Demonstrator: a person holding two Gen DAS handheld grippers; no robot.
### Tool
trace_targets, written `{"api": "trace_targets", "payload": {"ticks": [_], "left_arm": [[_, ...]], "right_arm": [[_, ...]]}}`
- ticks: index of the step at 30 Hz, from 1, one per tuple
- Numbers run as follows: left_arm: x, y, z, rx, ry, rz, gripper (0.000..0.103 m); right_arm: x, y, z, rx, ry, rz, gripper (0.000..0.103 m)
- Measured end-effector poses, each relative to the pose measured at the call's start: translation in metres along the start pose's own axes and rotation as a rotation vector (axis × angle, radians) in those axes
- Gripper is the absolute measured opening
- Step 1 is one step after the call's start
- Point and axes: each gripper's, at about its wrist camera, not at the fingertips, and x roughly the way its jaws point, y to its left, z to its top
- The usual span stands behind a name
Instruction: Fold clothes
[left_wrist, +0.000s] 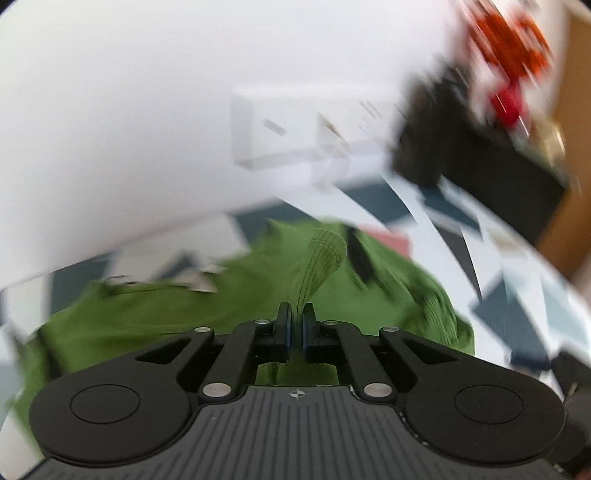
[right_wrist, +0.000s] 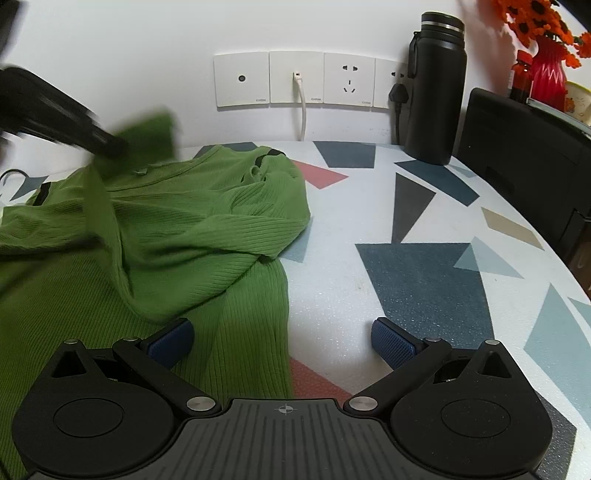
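A: Where is the sweater (right_wrist: 155, 236), and how is it held?

B: It is spread on the table (right_wrist: 369, 229) toward nine o'clock. A ribbed fold is clamped between the closed fingers of the left gripper (left_wrist: 296, 325). The right gripper (right_wrist: 284, 341) is held wide apart, one finger (right_wrist: 171, 341) resting on the hem.

A: How is the fold best carried?

B: Tension should be kept, and the hem pinned, it is judged.

A: Counted?

B: One table, one sweater, one bottle (right_wrist: 434, 88), four wall plates (right_wrist: 295, 77), one vase (right_wrist: 550, 74).
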Motion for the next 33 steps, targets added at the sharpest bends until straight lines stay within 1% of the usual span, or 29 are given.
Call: {"api": "trace_targets", "payload": {"ticks": [3,5,8,10,14,18,20,21,22,23,27,29,32,33], "left_arm": [[-0.048,0.035,-0.012,-0.152,-0.095,0.063,0.006],[-0.068,0.051,-0.028,-0.197,-0.108,0.092,0.006],[-0.072,0.069,-0.061,-0.274,-0.036,0.101,0.006],[-0.068,0.077,-0.081,-0.326,0.007,0.089,0.006],[-0.063,0.082,-0.107,-0.392,0.049,0.093,0.006],[-0.066,0.089,-0.118,-0.425,0.024,0.092,0.006],[-0.065,0.092,-0.118,-0.425,0.021,0.091,0.009],[-0.065,0.094,-0.118,-0.423,0.029,0.09,0.014],[-0.066,0.096,-0.119,-0.421,0.036,0.09,0.023],[-0.067,0.097,-0.119,-0.418,0.036,0.094,0.027],[-0.07,0.104,-0.118,-0.427,0.01,0.12,0.037],[-0.068,0.111,-0.116,-0.441,0.015,0.122,0.037],[-0.053,0.123,-0.111,-0.452,0.067,0.098,0.038],[-0.049,0.124,-0.111,-0.459,0.078,0.084,0.035]], "right_arm": [[0.0,0.0,0.0,0.0,0.0,-0.001,0.102],[0.001,0.0,0.0,0.0,0.001,-0.002,0.102],[0.001,0.001,0.0,0.0,0.001,-0.003,0.102],[0.001,0.0,0.001,0.0,0.002,-0.003,0.102],[0.002,0.001,0.001,0.001,0.004,-0.007,0.102],[0.003,0.001,0.001,0.002,0.005,-0.009,0.102],[0.003,0.0,0.001,0.001,0.004,-0.01,0.102],[0.003,0.0,0.001,0.002,0.003,-0.01,0.102],[0.003,0.0,0.001,0.001,0.003,-0.01,0.102],[0.003,0.0,0.001,0.002,0.003,-0.011,0.102],[0.003,0.0,0.001,0.002,0.003,-0.011,0.102],[0.003,0.0,0.001,0.002,0.002,-0.012,0.102],[0.003,0.0,0.001,0.002,0.001,-0.012,0.102],[0.003,0.0,0.001,0.002,0.001,-0.012,0.102]]}}
